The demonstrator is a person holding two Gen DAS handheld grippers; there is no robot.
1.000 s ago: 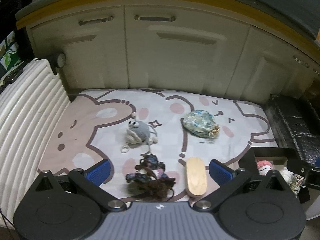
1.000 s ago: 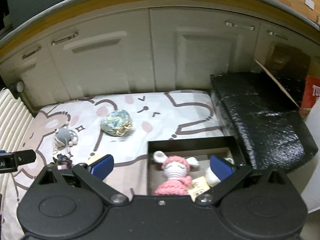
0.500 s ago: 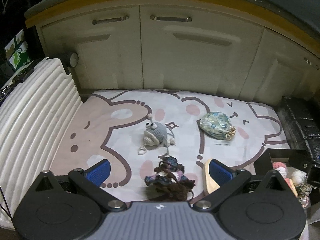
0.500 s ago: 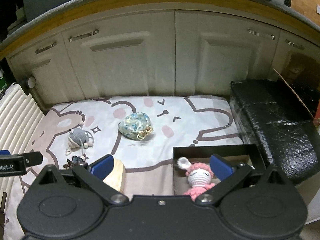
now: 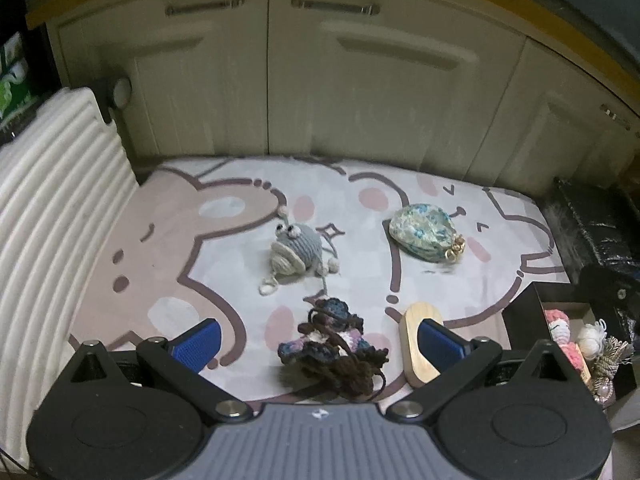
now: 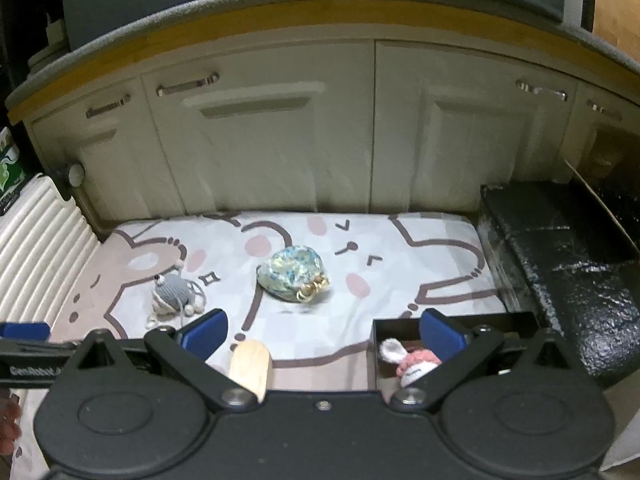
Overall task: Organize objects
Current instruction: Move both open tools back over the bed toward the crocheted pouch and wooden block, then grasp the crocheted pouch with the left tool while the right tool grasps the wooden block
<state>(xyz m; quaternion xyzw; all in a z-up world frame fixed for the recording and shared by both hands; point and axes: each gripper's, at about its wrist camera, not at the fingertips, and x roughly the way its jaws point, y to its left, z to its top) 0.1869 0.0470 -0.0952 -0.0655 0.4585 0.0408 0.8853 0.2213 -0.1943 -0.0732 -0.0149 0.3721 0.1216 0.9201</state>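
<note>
On the cartoon-print mat [image 5: 224, 240] lie a grey crochet frog [image 5: 298, 250], a floral pouch with a gold clasp [image 5: 426, 236], a dark yarn doll [image 5: 334, 350] and a wooden oval block [image 5: 418, 350]. My left gripper [image 5: 318, 338] hangs open just above the yarn doll, holding nothing. My right gripper [image 6: 322, 330] is open too, above the mat between the wooden block [image 6: 250, 362] and a black box [image 6: 516, 318]. Inside the box sits a pink crochet bunny [image 6: 412, 362]. The frog [image 6: 174, 290] and pouch [image 6: 294, 274] lie farther ahead.
Cream cabinet doors [image 6: 280, 140] close off the back. A white ribbed panel [image 5: 48, 200] borders the mat on the left and a black foil-covered block [image 6: 568, 280] on the right. The black box [image 5: 524, 304] also holds a white pom-pom toy [image 5: 592, 336].
Both grippers have pulled back and risen, so more of the mat shows. The right gripper has swung left off the black box. Nothing on the mat has moved.
</note>
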